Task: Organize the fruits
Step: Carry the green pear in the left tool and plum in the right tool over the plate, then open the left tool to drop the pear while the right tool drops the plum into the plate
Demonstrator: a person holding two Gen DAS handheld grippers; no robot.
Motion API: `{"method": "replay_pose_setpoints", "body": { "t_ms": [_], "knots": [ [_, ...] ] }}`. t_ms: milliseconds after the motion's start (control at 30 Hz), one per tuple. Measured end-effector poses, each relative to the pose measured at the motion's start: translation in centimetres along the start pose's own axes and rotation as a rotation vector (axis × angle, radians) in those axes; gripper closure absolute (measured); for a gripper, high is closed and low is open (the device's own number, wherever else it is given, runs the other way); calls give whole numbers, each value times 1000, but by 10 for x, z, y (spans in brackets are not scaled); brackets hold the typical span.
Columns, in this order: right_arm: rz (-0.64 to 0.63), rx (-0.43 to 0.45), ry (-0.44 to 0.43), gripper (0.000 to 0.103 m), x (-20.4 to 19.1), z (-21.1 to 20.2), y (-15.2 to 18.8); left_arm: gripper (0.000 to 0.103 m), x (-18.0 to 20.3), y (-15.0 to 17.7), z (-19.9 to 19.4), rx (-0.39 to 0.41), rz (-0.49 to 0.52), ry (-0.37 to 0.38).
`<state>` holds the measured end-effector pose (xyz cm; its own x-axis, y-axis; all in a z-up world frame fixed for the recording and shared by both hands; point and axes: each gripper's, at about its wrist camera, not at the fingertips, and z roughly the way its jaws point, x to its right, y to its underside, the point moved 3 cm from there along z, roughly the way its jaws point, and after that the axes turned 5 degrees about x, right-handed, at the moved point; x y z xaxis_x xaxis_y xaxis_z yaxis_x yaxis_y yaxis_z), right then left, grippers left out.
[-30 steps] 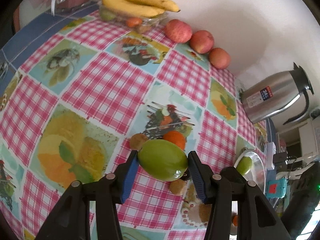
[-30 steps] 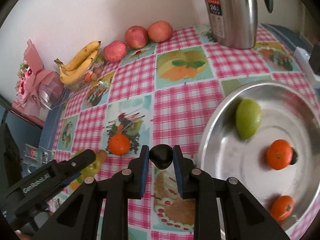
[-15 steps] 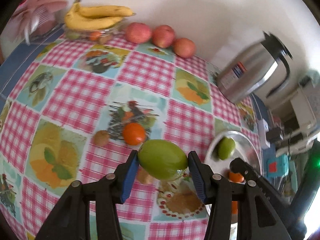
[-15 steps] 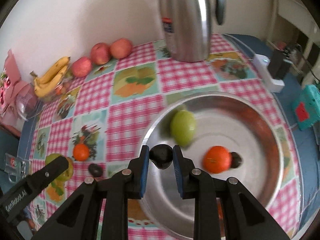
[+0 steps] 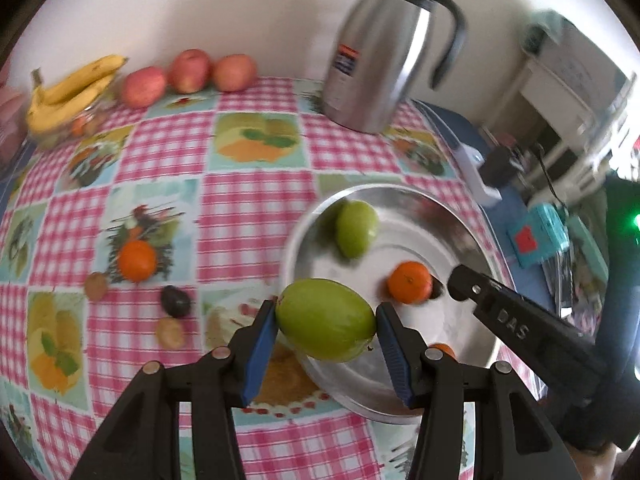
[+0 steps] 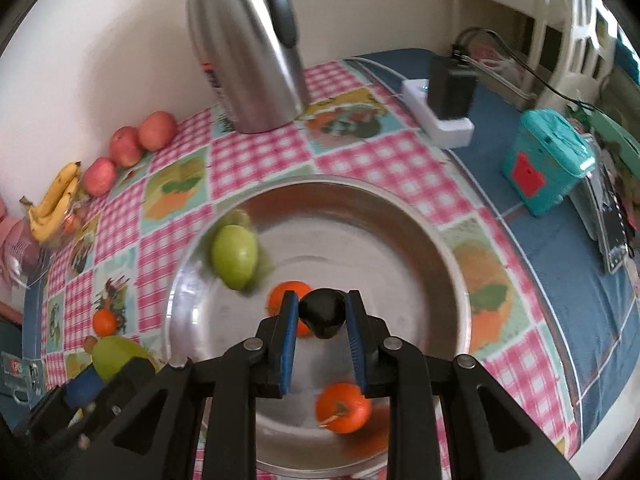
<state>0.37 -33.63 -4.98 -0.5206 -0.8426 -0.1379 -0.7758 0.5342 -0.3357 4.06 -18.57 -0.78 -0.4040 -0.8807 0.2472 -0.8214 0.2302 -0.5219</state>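
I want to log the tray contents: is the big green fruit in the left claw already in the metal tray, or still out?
Still out. The left claw is shut on the green fruit, above the metal tray edge.

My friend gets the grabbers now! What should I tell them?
Left gripper: shut on a big green fruit, at the steel plate's near rim.
Right gripper: shut on a small dark fruit, over the plate.
Done: a green fruit and two oranges are in the plate.
Left: set both held fruits down there, then fetch the orange and the small fruits from the tablecloth.
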Motion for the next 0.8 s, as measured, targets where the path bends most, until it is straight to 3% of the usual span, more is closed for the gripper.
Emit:
{"method": "replay_pose_setpoints", "body": {
  "t_ms": [233,467,800],
  "knots": [
    [31,-22,27,78,11,4,6,50,18,9,11,-23,54,12],
    [47,-67,61,78,17,13,14,50,18,15,23,-63,45,17],
    [61,-100,70,77,21,20,19,50,21,17,26,-59,67,28]
  ]
}}
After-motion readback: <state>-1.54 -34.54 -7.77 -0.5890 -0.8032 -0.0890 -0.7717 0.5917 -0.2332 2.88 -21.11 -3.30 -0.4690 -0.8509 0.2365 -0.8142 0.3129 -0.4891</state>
